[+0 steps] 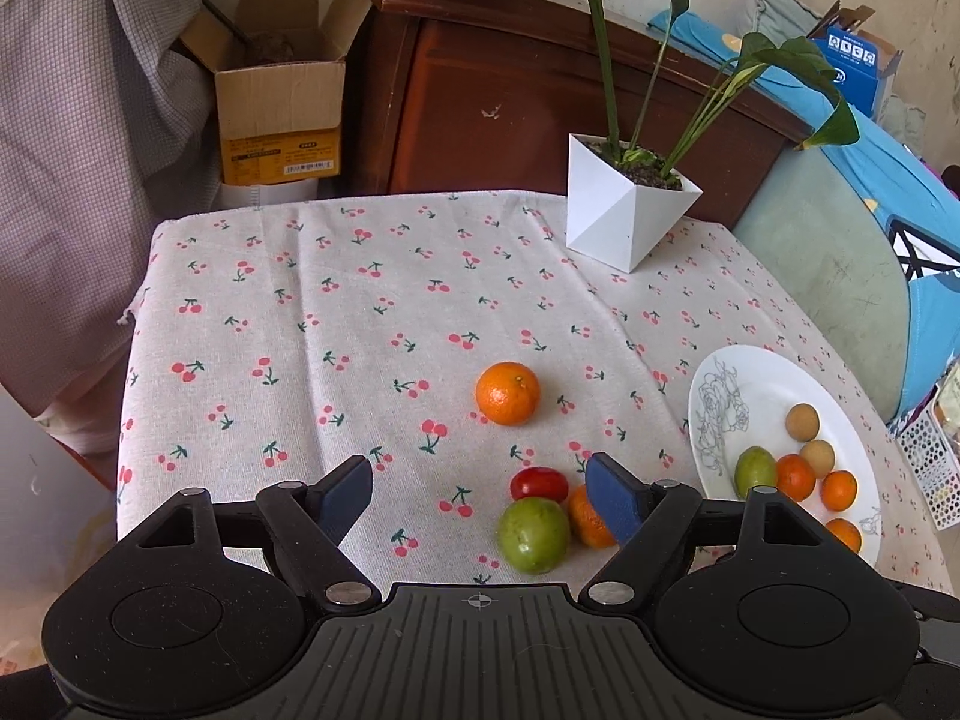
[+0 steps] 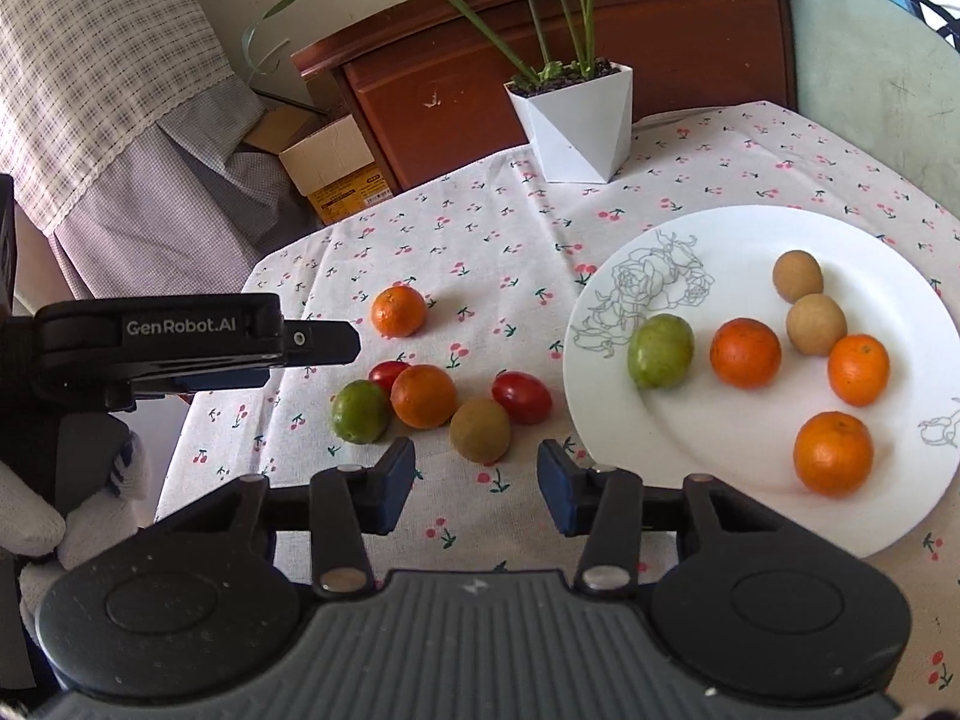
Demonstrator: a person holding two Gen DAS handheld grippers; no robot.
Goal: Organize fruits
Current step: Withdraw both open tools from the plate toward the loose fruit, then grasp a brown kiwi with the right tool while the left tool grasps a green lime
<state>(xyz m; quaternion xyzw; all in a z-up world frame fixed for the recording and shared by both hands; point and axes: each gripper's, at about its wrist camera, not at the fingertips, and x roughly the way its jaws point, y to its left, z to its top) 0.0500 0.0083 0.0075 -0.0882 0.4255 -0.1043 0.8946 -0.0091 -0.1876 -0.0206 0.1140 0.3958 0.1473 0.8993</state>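
The loose fruit is lying in a cluster on the cherry-print tablecloth (image 2: 480, 222), just to the left of the white plate (image 2: 750, 228). Closest to the plate is sitting a red tomato (image 2: 521, 397), touching a brown kiwi (image 2: 480, 429). Further from the plate, an orange (image 2: 423, 396) is resting against a green fruit (image 2: 360, 411), with a second red tomato (image 2: 387, 373) tucked behind them. A lone orange (image 2: 398, 311) is sitting apart, further back from the plate. On the plate itself are lying one green fruit (image 2: 660, 351), three oranges and two tan round fruits.

The right gripper (image 2: 477, 483) is hovering just in front of the kiwi, its jaws standing apart with nothing between them. The left gripper (image 1: 480, 495) is hanging over the cluster's far-from-plate end, jaws spread wide and pinching nothing; its body is showing from the side in the right wrist view. A white faceted plant pot (image 2: 576, 132) is standing behind the plate at the table's rear edge.
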